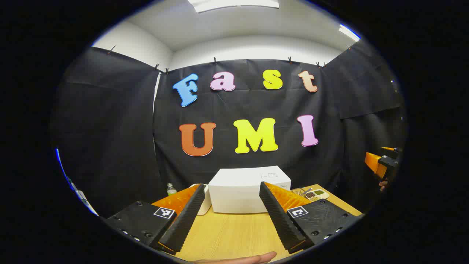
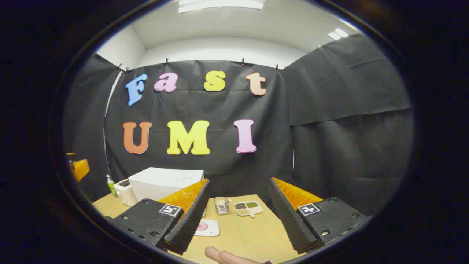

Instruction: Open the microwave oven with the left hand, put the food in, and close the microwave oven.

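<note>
Wooden table [image 2: 253, 234], light grain. On it stood a white microwave oven [image 2: 165, 183] (door shut), a white toaster [image 2: 124, 191] just beside it, a small bottle [image 2: 110, 183] behind, a wire basket [image 2: 221, 205], a compartment dish [image 2: 248, 208] and a flat white plate [image 2: 207, 227].

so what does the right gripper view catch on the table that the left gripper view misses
Right gripper view: a small metal mesh basket and a white plate with something pink on it. Left gripper view: the other tongs far right, held by a hand. Both: the white box-shaped microwave, shut, the white tray of seeds and spices, the green-capped bottle, the wooden table, and open tongs.
</note>
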Available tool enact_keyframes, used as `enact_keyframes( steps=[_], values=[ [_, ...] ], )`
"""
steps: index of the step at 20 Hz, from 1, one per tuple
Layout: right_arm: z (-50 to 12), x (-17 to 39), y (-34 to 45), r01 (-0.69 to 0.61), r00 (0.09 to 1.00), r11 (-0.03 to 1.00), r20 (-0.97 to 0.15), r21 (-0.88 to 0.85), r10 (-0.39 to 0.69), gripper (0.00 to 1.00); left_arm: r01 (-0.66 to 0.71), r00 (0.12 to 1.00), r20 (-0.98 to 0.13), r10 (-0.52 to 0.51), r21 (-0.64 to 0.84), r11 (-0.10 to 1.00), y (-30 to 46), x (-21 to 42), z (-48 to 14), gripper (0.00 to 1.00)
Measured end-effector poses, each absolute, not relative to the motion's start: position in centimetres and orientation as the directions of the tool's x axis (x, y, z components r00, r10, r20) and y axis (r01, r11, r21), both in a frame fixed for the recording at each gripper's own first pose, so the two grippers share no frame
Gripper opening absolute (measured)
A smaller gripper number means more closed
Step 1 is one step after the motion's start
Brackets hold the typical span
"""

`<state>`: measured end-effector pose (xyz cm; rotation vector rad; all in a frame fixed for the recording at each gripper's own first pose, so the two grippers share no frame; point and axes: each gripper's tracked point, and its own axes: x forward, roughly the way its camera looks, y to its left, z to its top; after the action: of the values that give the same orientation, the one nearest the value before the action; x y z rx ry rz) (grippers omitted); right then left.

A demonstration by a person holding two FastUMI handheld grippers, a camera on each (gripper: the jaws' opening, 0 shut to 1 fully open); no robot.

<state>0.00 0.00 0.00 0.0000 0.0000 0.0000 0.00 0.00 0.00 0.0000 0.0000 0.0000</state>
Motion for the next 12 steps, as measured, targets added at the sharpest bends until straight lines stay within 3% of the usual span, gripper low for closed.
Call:
enact_keyframes(
  steps=[3,4,6,7,8,11,12],
  values=[
    [0.1,0.2,-0.3,0.008,1.0,1.0,0.011,0.014,-0.008,0.92,-0.01,0.999,0.036,0.01,-0.027,1.0,0.2,-0.8,0.3,0.95],
    [0.1,0.1,-0.5,0.014,1.0,1.0,0.019,0.018,-0.015,1.0,-0.005,0.999,0.036,0.006,-0.031,1.0,0.1,-1.0,0.1,0.95],
    [-0.1,0.3,-0.9,0.022,0.999,1.0,0.024,0.018,-0.022,1.0,-0.007,0.999,0.031,0.008,-0.035,0.999,0.2,-1.0,-0.3,0.95],
    [-0.2,0.3,-1.1,0.025,0.999,1.0,0.022,0.017,-0.025,0.92,-0.016,0.999,0.031,0.017,-0.033,0.999,0.6,-0.8,-0.3,0.95],
    [-0.2,0.5,-1.3,0.024,0.999,1.0,0.024,0.018,-0.025,1.0,-0.024,0.999,0.034,0.024,-0.028,0.999,0.8,-0.6,-0.4,0.95],
    [-0.5,1.0,-1.9,0.024,0.999,0.999,0.028,0.029,-0.025,1.0,-0.019,1.0,0.017,0.02,-0.02,1.0,0.4,0.5,-1.8,0.95],
    [-0.8,1.3,-2.0,0.019,0.999,0.999,0.026,0.03,-0.02,0.92,-0.013,1.0,0.009,0.013,-0.024,1.0,0.2,1.1,-2.1,0.95]
  ],
)
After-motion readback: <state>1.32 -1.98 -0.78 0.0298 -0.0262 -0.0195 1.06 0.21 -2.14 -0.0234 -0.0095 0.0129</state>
